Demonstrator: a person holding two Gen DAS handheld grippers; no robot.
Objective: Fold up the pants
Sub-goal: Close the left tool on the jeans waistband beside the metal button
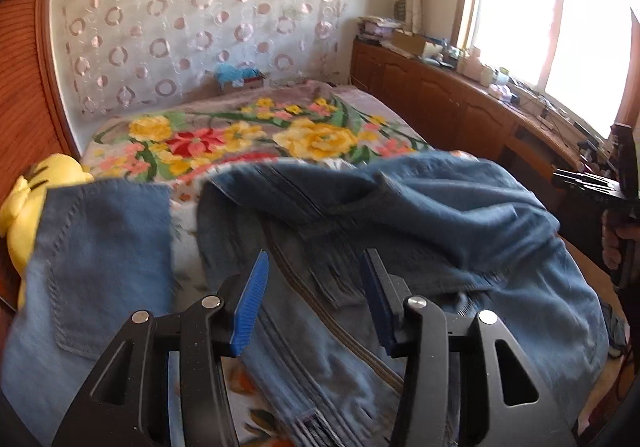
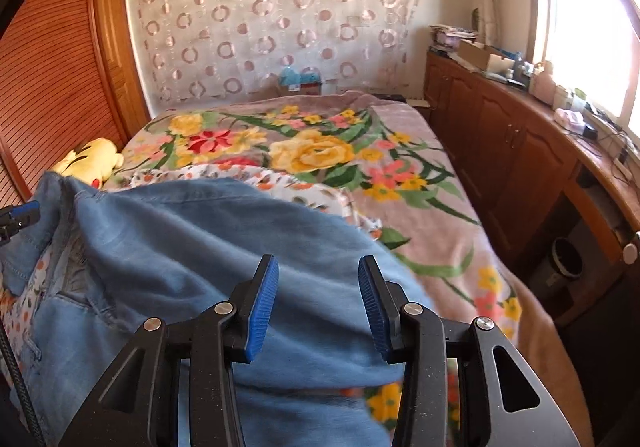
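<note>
A pair of blue denim pants lies crumpled on the flowered bed, with a back-pocket part spread at the left. My left gripper is open and empty just above the denim. In the right wrist view the pants fill the lower left. My right gripper is open and empty over the denim's right edge. The right gripper also shows at the right edge of the left wrist view. The left gripper's blue tip shows at the left edge of the right wrist view.
A floral blanket covers the bed. A yellow plush toy lies at the bed's left side by a wooden slatted panel. A wooden cabinet with clutter runs along the right under the window. A bin stands on the floor.
</note>
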